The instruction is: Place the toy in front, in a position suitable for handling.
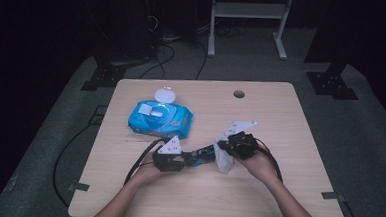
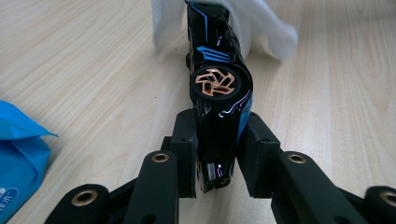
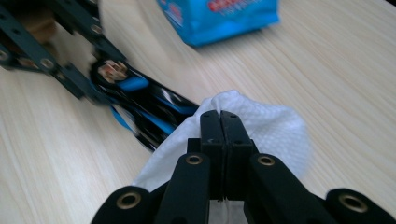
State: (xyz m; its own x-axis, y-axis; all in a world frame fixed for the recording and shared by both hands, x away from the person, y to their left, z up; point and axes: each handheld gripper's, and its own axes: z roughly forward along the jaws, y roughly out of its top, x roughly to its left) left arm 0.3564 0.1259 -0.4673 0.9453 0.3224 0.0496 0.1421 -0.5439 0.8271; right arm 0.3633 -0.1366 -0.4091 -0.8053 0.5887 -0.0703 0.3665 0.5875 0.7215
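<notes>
L gripper clamps tail of black-blue toy car, held over table centre. R gripper pinched on white wipe against car's far end. Blue wipes pack just behind.

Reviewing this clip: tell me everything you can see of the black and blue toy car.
The toy car is glossy black, plastic by its look, with bright blue stripes and a copper-coloured spoked wheel. It lies turned on its side, the wheel facing up in the left gripper view. The left gripper is shut on one end; the other end is wrapped by the white wipe that the right gripper pinches. It sits low over the wooden table, near the blue wipes pack.
</notes>
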